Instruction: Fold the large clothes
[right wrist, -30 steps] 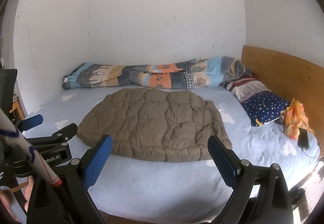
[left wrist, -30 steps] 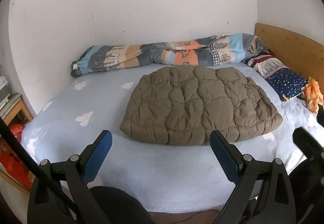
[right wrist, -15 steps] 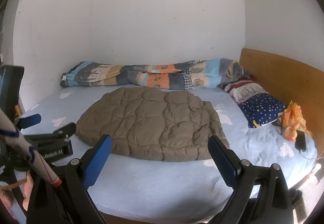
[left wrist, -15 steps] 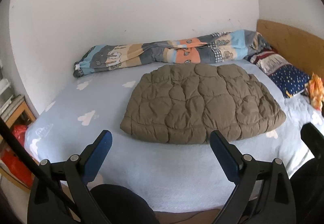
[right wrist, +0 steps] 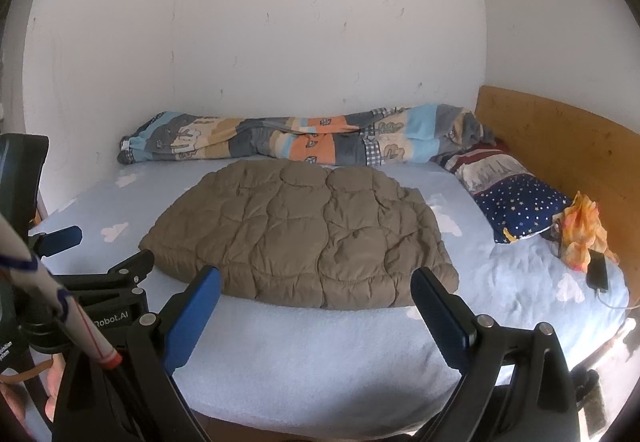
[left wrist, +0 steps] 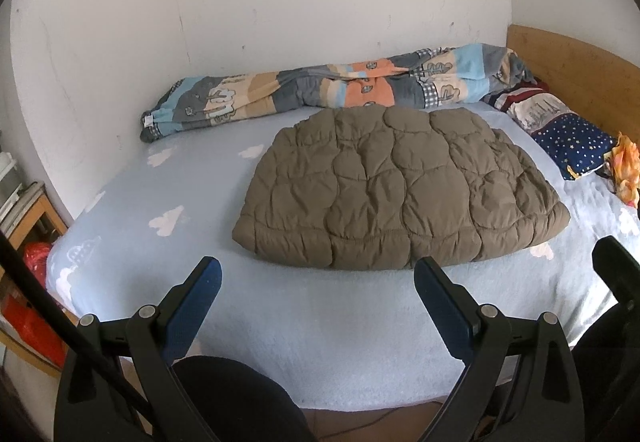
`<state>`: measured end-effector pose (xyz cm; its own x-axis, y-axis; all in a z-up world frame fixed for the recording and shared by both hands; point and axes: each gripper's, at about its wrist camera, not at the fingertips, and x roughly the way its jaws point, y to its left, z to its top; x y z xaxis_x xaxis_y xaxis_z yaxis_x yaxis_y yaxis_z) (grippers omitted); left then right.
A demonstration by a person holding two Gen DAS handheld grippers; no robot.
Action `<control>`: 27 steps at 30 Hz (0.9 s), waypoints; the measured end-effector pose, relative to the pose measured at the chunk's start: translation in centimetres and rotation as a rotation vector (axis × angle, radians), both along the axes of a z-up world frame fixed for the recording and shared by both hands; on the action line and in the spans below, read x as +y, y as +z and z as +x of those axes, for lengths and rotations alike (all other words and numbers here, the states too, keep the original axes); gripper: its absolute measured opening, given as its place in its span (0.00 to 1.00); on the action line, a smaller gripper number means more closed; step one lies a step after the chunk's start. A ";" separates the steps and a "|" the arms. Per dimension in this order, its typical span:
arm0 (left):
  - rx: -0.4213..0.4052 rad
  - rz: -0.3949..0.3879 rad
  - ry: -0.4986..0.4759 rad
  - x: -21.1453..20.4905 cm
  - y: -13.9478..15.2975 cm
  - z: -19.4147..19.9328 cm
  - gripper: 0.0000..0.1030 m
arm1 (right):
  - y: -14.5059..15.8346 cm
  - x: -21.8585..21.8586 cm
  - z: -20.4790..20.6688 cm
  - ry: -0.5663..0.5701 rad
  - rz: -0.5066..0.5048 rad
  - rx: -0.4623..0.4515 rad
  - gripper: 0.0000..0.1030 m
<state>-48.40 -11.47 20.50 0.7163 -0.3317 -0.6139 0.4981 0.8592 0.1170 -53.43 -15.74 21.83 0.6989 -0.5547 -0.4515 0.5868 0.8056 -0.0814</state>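
Observation:
A brown quilted puffer jacket lies folded flat on the light blue bed sheet; it also shows in the right wrist view. My left gripper is open and empty, held above the bed's near edge, short of the jacket's front hem. My right gripper is open and empty, also short of the hem. The left gripper shows at the left of the right wrist view.
A rolled patterned blanket lies along the back wall. A starry blue pillow and an orange cloth lie by the wooden headboard. A phone on a cable lies at the right. A wooden shelf stands left.
Both grippers have drawn back and lifted slightly; the jacket sits a little lower and farther in view. Nothing on the bed moved.

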 end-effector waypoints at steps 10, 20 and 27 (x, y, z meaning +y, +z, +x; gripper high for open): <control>0.015 0.008 -0.014 -0.3 -0.5 0.1 0.94 | -0.5 -0.1 0.5 -0.013 0.009 0.025 0.95; 0.014 0.010 -0.019 -0.3 -0.6 0.1 0.94 | -0.8 -0.3 0.8 -0.022 0.016 0.041 0.95; 0.016 0.009 -0.024 -0.2 -0.5 0.1 0.94 | -1.0 -0.2 1.0 -0.028 0.018 0.056 0.95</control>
<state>-48.34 -11.72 19.97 0.6983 -0.3431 -0.6282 0.5205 0.8459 0.1165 -52.44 -15.98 20.87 0.6565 -0.5654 -0.4993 0.6044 0.7904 -0.1004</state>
